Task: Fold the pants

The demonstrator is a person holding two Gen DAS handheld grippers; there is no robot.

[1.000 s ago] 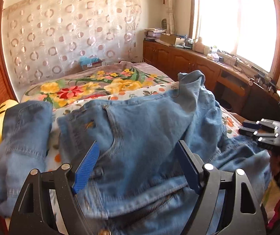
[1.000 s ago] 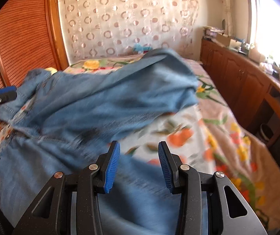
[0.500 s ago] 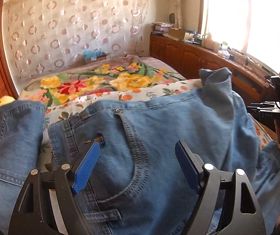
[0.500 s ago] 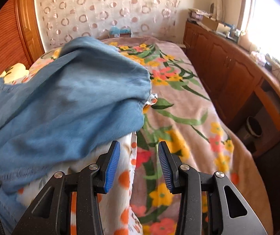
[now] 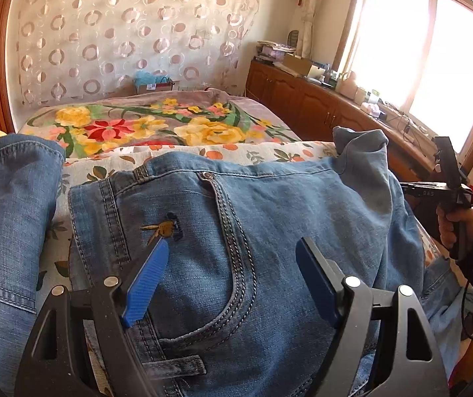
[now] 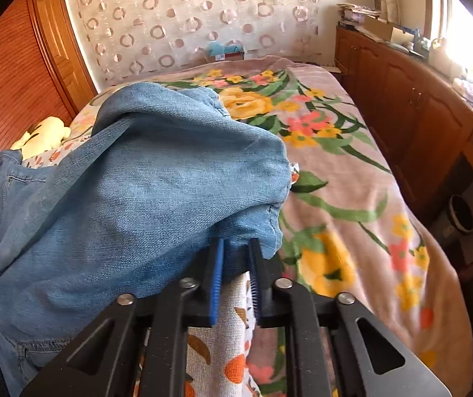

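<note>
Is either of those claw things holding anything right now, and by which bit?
The right gripper has just closed on the jeans, pinching the lower edge of a folded-over leg. The left gripper is open above the front pocket, holding nothing.

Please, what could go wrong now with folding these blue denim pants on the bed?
1. The right tongs have just been closing on only a thin edge of the blue denim pants; that small bite may slip when pulled.
2. The left tongs stand open above the pocket area, holding nothing, so the waist part may shift.
3. The pant leg is bunched and creased, so the fold may come out uneven.
</note>
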